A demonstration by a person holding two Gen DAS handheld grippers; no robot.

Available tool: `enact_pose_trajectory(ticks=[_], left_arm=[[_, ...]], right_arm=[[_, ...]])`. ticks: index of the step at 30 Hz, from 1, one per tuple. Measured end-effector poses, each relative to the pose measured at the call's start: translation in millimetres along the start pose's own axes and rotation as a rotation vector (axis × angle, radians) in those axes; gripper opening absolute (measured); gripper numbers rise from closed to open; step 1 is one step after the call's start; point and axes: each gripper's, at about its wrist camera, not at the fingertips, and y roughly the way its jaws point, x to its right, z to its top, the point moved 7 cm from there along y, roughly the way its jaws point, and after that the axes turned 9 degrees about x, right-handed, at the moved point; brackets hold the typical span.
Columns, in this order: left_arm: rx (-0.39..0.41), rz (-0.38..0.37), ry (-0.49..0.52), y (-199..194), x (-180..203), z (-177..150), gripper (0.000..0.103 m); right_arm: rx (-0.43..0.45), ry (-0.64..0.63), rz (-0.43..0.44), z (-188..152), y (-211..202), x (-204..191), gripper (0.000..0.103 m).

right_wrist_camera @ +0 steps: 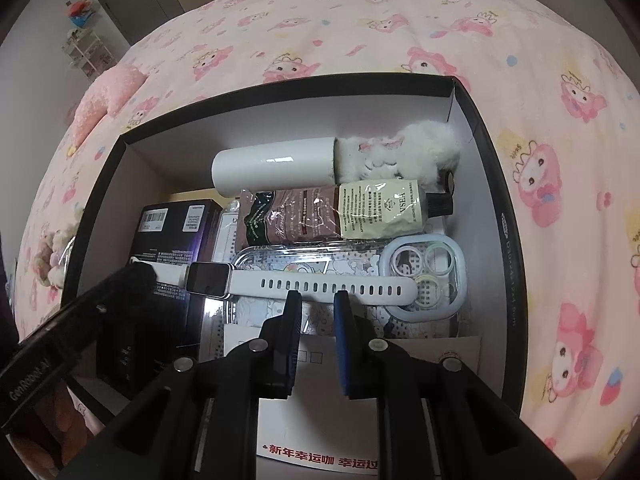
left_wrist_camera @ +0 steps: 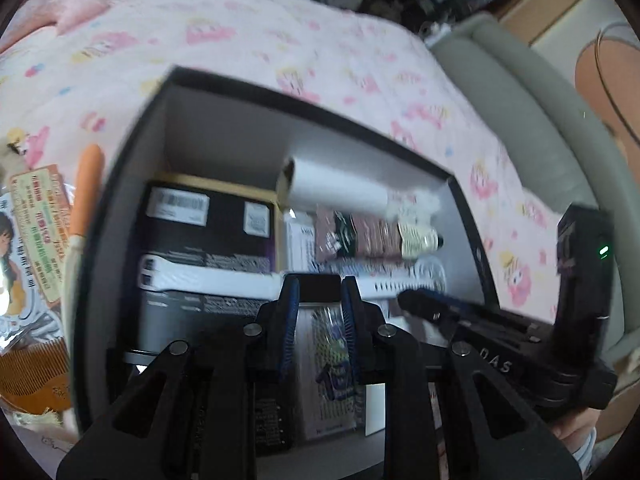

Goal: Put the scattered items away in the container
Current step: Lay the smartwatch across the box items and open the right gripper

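Note:
A black box with white inner walls lies on the pink bedspread. Inside are a white smartwatch, a white bottle, a fluffy white item, a pink and cream tube, a clear phone case and a black carton. My left gripper hangs open over the watch, whose dark face shows in the gap; its tip sits by the strap's left end. My right gripper is open a little above the strap, nothing between its pads.
Outside the box's left wall lie an orange pen, a wooden comb and a printed card packet. A small plush toy sits on the bedspread. A grey padded bed edge and a person's arm are at right.

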Motion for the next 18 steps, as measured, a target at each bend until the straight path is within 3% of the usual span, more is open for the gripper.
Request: enact_pose_trajectory(ticks=[4, 8, 10, 14, 18], left_arm=[[-0.122, 0.043, 0.034, 24, 2, -6, 0.02], [-0.106, 0.049, 0.035, 27, 1, 7, 0.022], [-0.098, 0.0, -0.02, 26, -2, 5, 0.022], [-0.088, -0.033, -0.038, 18, -7, -5, 0.023], [-0.085, -0.043, -0.049, 17, -6, -3, 0.024]], right_arm=[[0.003, -0.021, 0.024, 1, 1, -4, 0.013], [-0.048, -0.014, 0.011, -1, 16, -1, 0.013], [-0.05, 0.009, 0.018, 1, 16, 2, 0.013], [0.037, -0.017, -0.023, 11, 0, 3, 0.014], [-0.001, -0.024, 0.042, 5, 2, -9, 0.015]])
